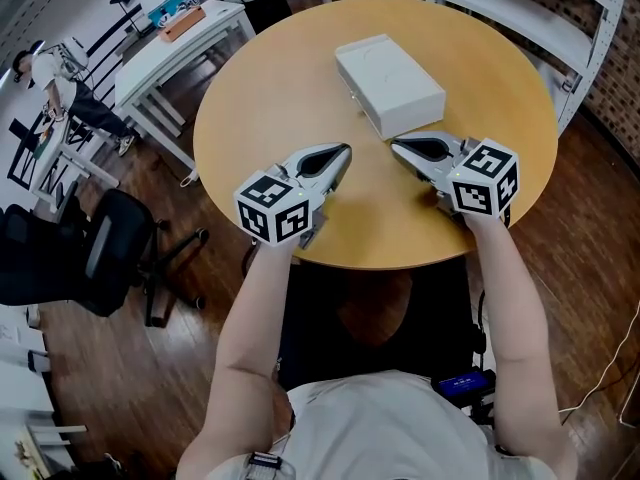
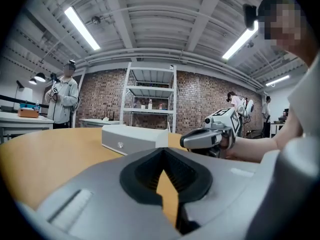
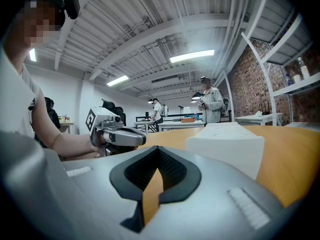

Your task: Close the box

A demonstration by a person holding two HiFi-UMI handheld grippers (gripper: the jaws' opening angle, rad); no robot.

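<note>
Box point(image 1: 390, 84) sits toward the far edge of the surface point(image 1: 250, 118), lid apparently down, well apart from both tools. Left tool point(image 1: 343, 153) and right tool point(image 1: 396, 146) rest clenched, empty, nearer the near edge. Off-centre pressing could slide the box.

- We count one white box point(image 1: 389, 85).
- We count one round table point(image 1: 260, 118).
- We count two grippers: the left gripper point(image 1: 343, 152) and the right gripper point(image 1: 396, 146).
- We count two cubes with black squares: the left cube point(image 1: 273, 208) and the right cube point(image 1: 486, 179).
- We count two bare arms: the left arm point(image 1: 255, 338) and the right arm point(image 1: 515, 308).
- In the left gripper view we count one tall shelf rack point(image 2: 150, 101).
</note>
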